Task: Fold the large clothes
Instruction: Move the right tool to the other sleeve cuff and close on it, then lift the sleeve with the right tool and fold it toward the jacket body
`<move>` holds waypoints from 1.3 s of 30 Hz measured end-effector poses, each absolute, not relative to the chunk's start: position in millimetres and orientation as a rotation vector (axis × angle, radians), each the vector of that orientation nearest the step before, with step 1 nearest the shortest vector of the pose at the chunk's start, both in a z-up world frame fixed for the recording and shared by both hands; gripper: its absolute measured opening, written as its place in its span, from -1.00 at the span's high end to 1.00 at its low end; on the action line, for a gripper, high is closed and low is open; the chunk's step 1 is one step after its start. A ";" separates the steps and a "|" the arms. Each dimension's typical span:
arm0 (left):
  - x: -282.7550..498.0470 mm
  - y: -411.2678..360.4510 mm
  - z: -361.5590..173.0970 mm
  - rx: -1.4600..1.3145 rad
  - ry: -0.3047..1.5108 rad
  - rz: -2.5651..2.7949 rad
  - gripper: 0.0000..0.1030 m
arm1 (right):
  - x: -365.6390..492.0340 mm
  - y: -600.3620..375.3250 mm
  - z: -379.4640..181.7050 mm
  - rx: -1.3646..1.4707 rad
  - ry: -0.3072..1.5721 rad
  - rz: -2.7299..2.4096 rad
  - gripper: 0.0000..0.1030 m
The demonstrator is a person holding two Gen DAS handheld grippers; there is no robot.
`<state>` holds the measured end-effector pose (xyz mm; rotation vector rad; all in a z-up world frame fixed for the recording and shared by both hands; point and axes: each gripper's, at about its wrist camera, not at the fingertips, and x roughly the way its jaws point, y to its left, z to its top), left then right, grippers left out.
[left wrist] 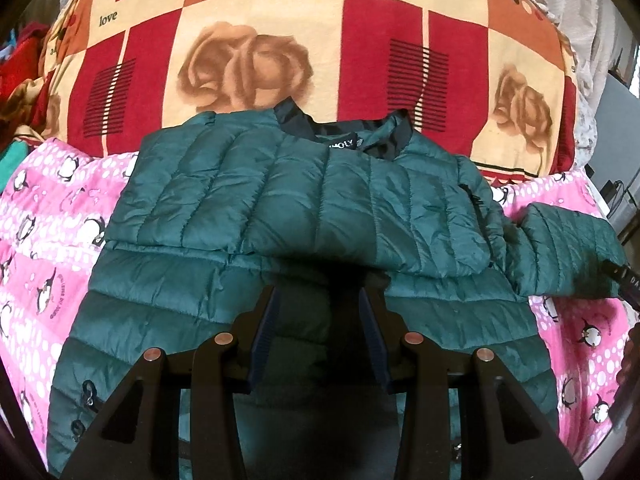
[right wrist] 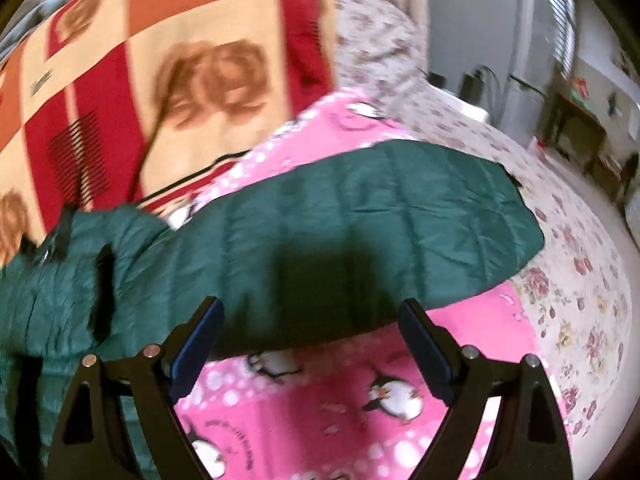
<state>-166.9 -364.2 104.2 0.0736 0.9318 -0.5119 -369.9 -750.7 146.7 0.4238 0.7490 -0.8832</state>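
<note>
**Jacket flat on bed, both claws empty**

Left gripper (left wrist: 320, 300) hovers over green jacket (left wrist: 280, 208), one sleeve folded across chest, jaws narrowly apart. Right gripper (right wrist: 312, 312) spread wide above outstretched sleeve (right wrist: 380, 208) on pink blanket (right wrist: 320, 400).

Your bed (right wrist: 560, 280) has a floral sheet. On it lies a pink penguin blanket (left wrist: 48, 248) carrying the green jacket (left wrist: 280, 200), with a rose-patterned quilt (left wrist: 280, 40) behind.

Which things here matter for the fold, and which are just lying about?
For the job:
green puffer jacket
its outstretched sleeve
left gripper
right gripper

Lying about:
pink penguin blanket
rose-print quilt
floral bedsheet
</note>
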 end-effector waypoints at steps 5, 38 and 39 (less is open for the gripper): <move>-163.3 -363.3 96.8 0.073 0.945 -0.510 0.66 | -398.5 -792.5 146.3 0.504 0.689 -0.983 -0.78; -148.4 -339.3 101.7 0.052 0.928 -0.476 0.67 | -429.2 -821.4 186.5 0.529 0.533 -0.807 0.57; -148.0 -338.1 102.2 0.049 0.926 -0.473 0.67 | -424.2 -814.0 191.9 0.526 0.523 -0.779 0.57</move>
